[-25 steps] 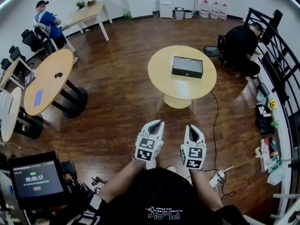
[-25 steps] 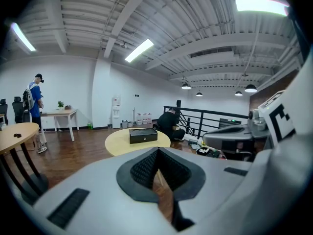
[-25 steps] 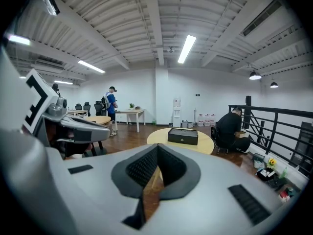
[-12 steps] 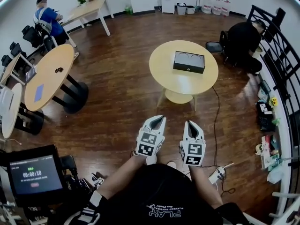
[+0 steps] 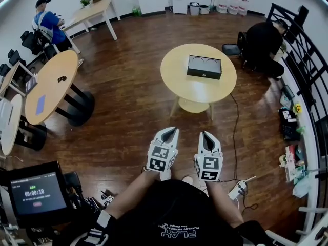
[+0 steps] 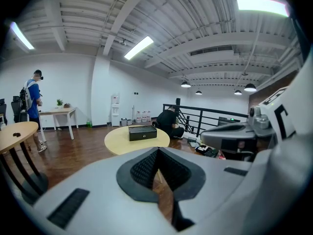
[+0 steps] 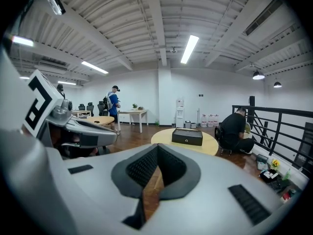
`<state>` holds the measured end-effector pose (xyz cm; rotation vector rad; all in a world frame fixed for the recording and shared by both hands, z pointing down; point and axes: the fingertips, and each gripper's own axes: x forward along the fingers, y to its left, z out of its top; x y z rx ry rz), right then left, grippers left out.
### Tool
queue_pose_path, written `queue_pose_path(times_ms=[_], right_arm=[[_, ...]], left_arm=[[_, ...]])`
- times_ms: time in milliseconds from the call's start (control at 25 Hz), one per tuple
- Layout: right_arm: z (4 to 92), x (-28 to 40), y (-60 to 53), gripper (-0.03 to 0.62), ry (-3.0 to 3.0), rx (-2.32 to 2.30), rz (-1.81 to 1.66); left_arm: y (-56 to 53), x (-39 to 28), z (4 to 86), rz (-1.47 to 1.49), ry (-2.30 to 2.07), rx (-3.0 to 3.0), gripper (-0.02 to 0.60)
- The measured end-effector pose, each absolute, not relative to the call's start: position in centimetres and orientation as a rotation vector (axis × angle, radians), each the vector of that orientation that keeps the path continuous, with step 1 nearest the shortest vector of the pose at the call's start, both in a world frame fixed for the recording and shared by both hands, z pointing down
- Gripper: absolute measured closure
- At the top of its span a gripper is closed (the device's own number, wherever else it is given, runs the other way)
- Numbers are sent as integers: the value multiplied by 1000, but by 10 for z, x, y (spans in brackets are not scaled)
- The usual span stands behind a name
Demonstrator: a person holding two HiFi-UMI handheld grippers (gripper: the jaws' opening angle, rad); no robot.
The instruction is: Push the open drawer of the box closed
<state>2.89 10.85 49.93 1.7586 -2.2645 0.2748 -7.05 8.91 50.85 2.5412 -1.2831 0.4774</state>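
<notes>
Left hand-held gripper point(image 5: 173, 131), right hand-held gripper point(image 5: 204, 134): ribbed black pads point(image 6: 145, 168) together

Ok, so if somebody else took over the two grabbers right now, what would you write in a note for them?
Left gripper: shut, nothing in it, held low in front of the body.
Right gripper: shut, nothing in it, beside the left one.
The black box sits on the round yellow table, straight ahead across bare wood floor, well beyond both grippers.
Done: nothing yet; neither gripper touches the box.
Left: walk up to the table, find the drawer at the box's front (too far away to see how far out it is) and push it shut, probably with a closed gripper tip.
</notes>
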Motion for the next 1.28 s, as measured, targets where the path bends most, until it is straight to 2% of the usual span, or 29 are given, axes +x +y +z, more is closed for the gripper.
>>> queue_pose_path(times_ms=[1280], right_arm=[[487, 34, 109, 589, -2271, 1807, 215]], left_arm=[[91, -66, 508, 476, -1269, 2554, 584]])
